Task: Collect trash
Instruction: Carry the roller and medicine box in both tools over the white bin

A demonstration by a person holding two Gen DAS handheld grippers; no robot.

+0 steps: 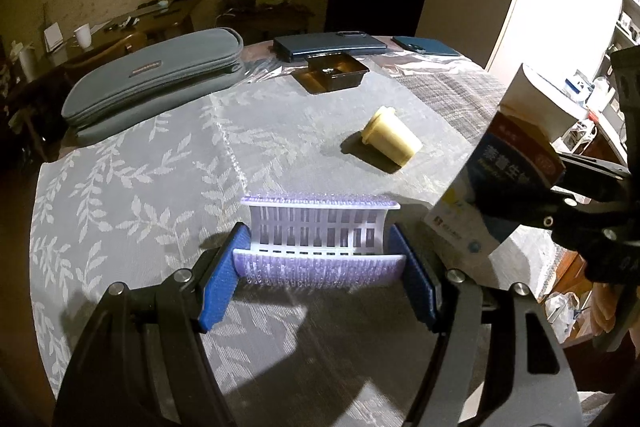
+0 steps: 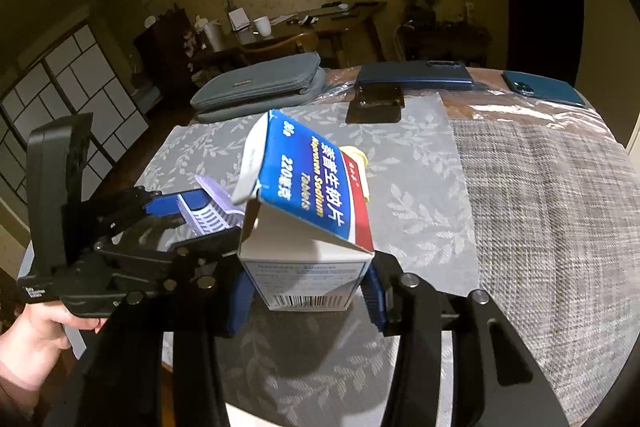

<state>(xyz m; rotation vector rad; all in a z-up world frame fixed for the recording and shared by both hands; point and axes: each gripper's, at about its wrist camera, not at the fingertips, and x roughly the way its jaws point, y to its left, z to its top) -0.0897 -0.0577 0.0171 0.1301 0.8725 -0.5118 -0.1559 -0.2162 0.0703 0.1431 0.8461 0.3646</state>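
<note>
Left gripper [image 1: 318, 263]: its jaws are clamping the 2 sides of a small white and lilac basket [image 1: 320, 239], keeping its mouth facing up, probably so it is serving as the bin for the trash.
Right gripper [image 2: 306, 291]: its jaws are squeezing the lower end of an empty medicine box [image 2: 308, 195], whose top flap is hanging open; the box is being carried clear of the desk [image 2: 540, 195].
Where the box is: in the left view it is hanging just to the right of the basket and above its rim, seemingly on its way in.
Yellow cup [image 1: 392, 141]: it is lying on its side on the desk beyond the basket, likely the next piece of trash.
Brown tray [image 1: 330, 71]: it is sitting empty near the far edge, possibly trash too.
Not trash, by the look: a grey pouch [image 1: 156, 79] and 2 phones, 1 dark [image 1: 330, 45] and 1 teal [image 1: 424, 46], are lying along the far edge.
Risk: the box looks large against the basket, so it may be needing a tilt to fit.
</note>
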